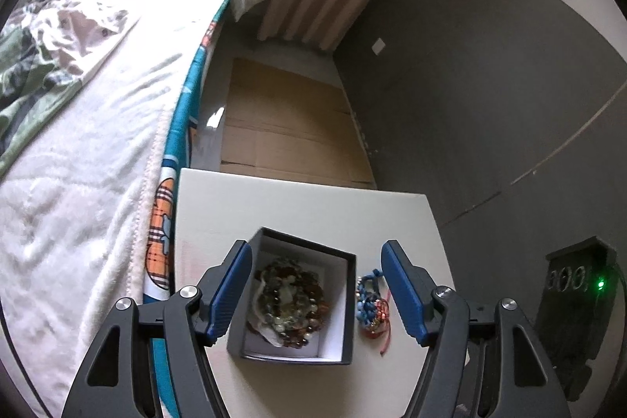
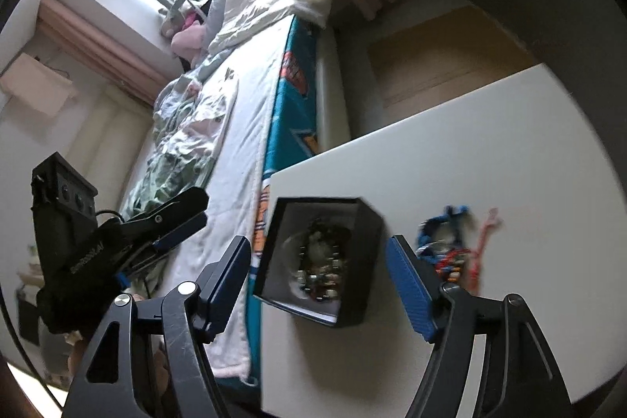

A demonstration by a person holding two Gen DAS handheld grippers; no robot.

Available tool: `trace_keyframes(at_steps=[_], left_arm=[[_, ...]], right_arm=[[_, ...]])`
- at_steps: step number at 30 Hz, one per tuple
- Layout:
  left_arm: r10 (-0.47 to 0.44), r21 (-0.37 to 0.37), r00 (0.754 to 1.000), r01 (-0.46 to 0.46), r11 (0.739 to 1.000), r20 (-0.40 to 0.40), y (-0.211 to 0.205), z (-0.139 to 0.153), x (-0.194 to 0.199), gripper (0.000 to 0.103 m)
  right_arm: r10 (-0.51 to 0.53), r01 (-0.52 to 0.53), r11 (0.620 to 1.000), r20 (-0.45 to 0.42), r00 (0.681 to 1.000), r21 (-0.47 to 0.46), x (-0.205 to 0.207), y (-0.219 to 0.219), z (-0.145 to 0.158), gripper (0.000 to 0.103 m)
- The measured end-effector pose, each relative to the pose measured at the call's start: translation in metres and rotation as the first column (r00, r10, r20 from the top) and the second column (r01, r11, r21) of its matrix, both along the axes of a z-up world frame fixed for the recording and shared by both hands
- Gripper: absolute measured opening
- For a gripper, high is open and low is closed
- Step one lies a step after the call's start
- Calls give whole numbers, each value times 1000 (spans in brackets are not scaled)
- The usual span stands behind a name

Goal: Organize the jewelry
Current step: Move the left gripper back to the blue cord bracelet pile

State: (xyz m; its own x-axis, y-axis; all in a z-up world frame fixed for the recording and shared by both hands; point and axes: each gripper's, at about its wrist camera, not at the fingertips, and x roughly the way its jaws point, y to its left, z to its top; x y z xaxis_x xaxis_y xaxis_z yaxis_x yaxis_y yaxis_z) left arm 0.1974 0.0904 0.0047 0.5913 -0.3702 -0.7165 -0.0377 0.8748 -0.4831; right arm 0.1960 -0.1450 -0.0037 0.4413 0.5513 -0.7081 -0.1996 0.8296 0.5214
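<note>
A small black box [image 1: 348,304] with a white lining stands open on a white table [image 1: 298,206]. Beaded bracelets [image 1: 288,304] in amber and green lie inside it. A blue and red woven bracelet [image 1: 370,304] lies on the table just right of the box. My left gripper [image 1: 315,288] is open above the box, its fingers either side of it. In the right wrist view the box [image 2: 368,261], the beads [image 2: 323,261] and the woven bracelet [image 2: 446,245] show too. My right gripper [image 2: 317,285] is open and empty above the box. The left gripper [image 2: 184,222] shows at the left, off the table.
A bed [image 1: 78,183] with a white blanket and teal sheet runs along the table's left side. Flat cardboard [image 1: 290,128] lies on the floor beyond the table. A dark wall [image 1: 490,85] stands to the right. A black device with a green light [image 1: 576,296] is at the right.
</note>
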Motion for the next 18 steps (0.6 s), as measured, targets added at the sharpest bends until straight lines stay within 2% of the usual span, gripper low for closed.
trace_keyframes(at_steps=[5,7,8,10,11,18], left_arm=[[-51,26,999,51,998,-8,-23,-1,-2,69],[-71,33,997,71,997,-3,-32,0,-4,69],[-84,38,996,84,996,0,-38,1,-4,69],[-103,49,995,103,993,-3,-48,0,-4,69],[-117,56,993,117,992,-7,-56,-1,-3,69],[-214,114,976,218,969,-43,-101,-12,-5,69]], right_arm=[[-27,30,998,56,998,-56,-13,-29,10,72],[-35,39,996,52,998,-75,-15,-40,11,73],[-50,54,994,46,998,-91,-16,-45,10,75],[-79,89,983,64,995,-161,-18,-53,10,92],[-86,96,980,62,994,-176,-18,-56,10,96],[-127,125,984,-2,992,-126,-20,-94,5,103]])
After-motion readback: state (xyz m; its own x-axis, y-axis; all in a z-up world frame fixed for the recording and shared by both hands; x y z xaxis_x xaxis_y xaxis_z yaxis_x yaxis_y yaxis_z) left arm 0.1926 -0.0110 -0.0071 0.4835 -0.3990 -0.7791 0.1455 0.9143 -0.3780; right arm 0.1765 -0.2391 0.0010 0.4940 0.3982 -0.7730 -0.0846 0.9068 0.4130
